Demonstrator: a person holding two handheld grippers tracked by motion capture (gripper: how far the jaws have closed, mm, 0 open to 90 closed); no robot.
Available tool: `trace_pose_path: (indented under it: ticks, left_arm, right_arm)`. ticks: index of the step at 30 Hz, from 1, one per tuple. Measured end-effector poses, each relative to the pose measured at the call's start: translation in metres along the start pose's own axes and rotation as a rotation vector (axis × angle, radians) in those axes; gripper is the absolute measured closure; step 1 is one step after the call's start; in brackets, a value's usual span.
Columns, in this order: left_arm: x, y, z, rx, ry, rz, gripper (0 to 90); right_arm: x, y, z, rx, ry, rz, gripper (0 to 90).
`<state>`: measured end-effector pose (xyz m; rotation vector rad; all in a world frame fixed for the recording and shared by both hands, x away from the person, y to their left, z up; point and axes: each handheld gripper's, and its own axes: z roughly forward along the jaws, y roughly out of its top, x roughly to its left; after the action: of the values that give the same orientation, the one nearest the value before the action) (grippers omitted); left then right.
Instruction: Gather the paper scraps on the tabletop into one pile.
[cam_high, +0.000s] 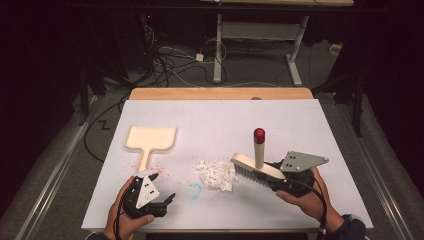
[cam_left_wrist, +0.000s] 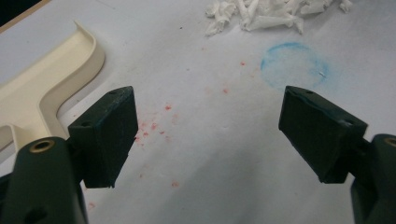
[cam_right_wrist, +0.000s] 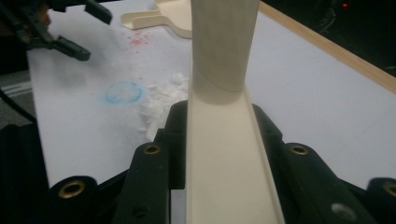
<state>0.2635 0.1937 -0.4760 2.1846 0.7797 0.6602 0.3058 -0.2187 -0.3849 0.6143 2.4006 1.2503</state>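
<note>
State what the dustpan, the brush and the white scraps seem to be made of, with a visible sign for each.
Dustpan: probably plastic, smooth cream moulded rim. Brush: cream back and handle likely plastic, red cap, pale bristles. White scraps: apparently crumpled paper, creased and matte.

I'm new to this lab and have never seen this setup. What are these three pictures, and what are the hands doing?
A person sits at a table covered in white and holds a hand-held claw tool in each hand. The high view looks down from above. The other two come from cameras riding on each claw.

The right claw is shut on the cream head of a brush, whose handle with a red tip stands upright. The left claw is open and holds nothing.

On the table lie a cream dustpan, a pile of white paper scraps beside the bristles, a blue ring mark and red specks.
</note>
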Motion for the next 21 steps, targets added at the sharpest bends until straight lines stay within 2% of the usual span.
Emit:
trace_pose_path:
  ticks: [4, 8, 10, 12, 16, 19, 21]
  left_arm:
    - [0.0, 0.0, 0.0, 0.002, 0.003, 0.001, 18.5]
    - [-0.001, 0.0, 0.001, 0.005, 0.004, 0.003, 18.5]
    - [-0.001, 0.0, 0.001, 0.007, 0.002, 0.004, 18.5]
    - [-0.001, 0.0, 0.001, 0.009, 0.0, 0.005, 18.5]
    - [-0.001, 0.0, 0.001, 0.007, -0.002, 0.005, 18.5]
    - [-0.001, 0.0, 0.001, 0.009, -0.005, 0.005, 18.5]
    - [-0.001, 0.0, 0.001, 0.01, -0.008, 0.006, 18.5]
  right_arm:
    - [-0.008, -0.009, 0.008, 0.015, -0.102, 0.04, 68.1]
    - [-0.013, -0.019, 0.032, 0.026, -0.154, 0.096, 68.1]
    - [-0.013, -0.019, 0.045, 0.036, -0.18, 0.079, 68.1]
    - [-0.011, -0.019, 0.057, 0.034, -0.247, 0.045, 68.1]
    - [-0.011, -0.019, 0.076, 0.029, -0.259, 0.084, 68.1]
    - [-0.005, -0.018, 0.088, 0.018, -0.225, 0.145, 68.0]
    - [0.004, -0.013, 0.096, 0.03, -0.209, 0.153, 67.8]
